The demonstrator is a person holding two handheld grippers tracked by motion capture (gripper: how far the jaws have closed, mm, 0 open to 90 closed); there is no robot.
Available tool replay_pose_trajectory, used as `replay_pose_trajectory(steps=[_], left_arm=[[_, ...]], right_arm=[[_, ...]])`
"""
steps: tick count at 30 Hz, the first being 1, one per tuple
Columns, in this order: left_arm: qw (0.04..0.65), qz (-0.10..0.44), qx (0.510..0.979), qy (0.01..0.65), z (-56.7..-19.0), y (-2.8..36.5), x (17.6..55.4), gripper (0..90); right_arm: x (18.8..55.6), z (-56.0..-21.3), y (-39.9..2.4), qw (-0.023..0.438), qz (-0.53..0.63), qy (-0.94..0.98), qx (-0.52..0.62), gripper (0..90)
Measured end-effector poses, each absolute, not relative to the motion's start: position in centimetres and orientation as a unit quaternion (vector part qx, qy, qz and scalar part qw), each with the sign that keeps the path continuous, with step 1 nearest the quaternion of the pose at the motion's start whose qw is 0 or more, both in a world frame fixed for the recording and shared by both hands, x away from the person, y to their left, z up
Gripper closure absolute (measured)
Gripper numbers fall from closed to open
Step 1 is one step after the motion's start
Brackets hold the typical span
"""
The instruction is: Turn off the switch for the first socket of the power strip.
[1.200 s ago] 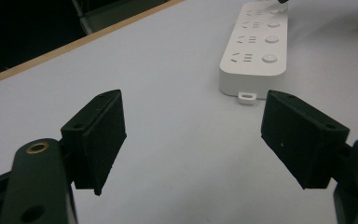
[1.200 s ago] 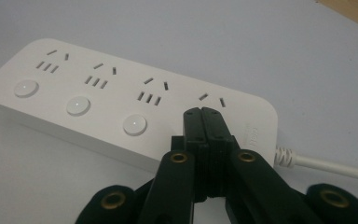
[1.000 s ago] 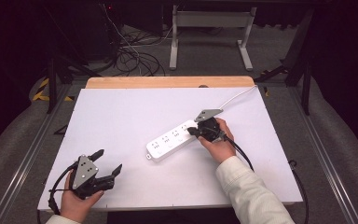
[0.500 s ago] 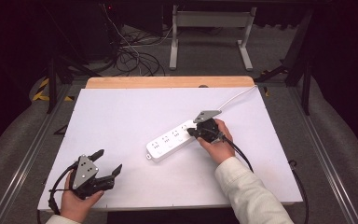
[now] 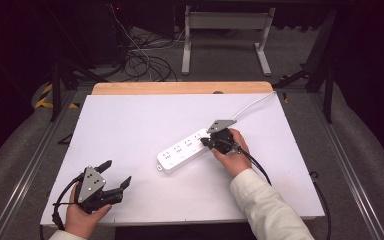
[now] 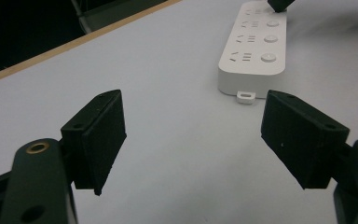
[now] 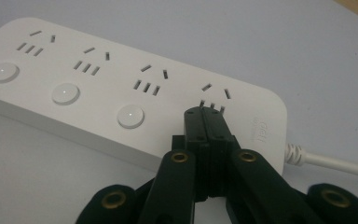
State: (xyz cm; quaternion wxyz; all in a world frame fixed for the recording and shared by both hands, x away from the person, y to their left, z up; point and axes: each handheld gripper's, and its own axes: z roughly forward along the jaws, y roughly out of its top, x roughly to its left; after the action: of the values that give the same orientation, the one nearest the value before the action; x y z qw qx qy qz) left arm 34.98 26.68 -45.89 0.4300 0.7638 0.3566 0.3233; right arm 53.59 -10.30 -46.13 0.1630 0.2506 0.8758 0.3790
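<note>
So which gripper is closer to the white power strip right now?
Right. The right gripper sits shut on the power strip, at its cable end; the left gripper hovers open near the table's front edge.

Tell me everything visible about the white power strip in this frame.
The power strip is a long white block with rounded corners, plastic by its look, lying flat and diagonal on the white table. It has four socket groups; a round button shows beside three of them. A small mounting tab juts from its near end; a white cord leaves the far end. The right gripper, jaws shut, presses on the group nearest the cord.
</note>
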Motion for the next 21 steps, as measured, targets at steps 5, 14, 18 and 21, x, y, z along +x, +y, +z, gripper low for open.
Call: replay_pose_trajectory(steps=[5,14,18,21], left_arm=[[0.431,0.323,0.763,0.357,-45.9,26.61,34.95,22.0],[0.431,0.323,0.763,0.357,-45.9,26.61,34.96,22.0],[0.43,0.324,0.764,0.357,-45.9,26.57,34.94,22.0],[0.43,0.324,0.763,0.357,-45.89,26.54,34.94,22.0]], right_arm=[[53.64,-46.11,-10.35,0.16,0.379,0.875,0.255,90.0],[53.69,-46.18,-10.43,0.154,0.384,0.871,0.265,90.0],[53.64,-46.19,-10.39,0.155,0.383,0.872,0.262,90.0],[53.69,-46.18,-10.41,0.155,0.382,0.872,0.264,90.0]])
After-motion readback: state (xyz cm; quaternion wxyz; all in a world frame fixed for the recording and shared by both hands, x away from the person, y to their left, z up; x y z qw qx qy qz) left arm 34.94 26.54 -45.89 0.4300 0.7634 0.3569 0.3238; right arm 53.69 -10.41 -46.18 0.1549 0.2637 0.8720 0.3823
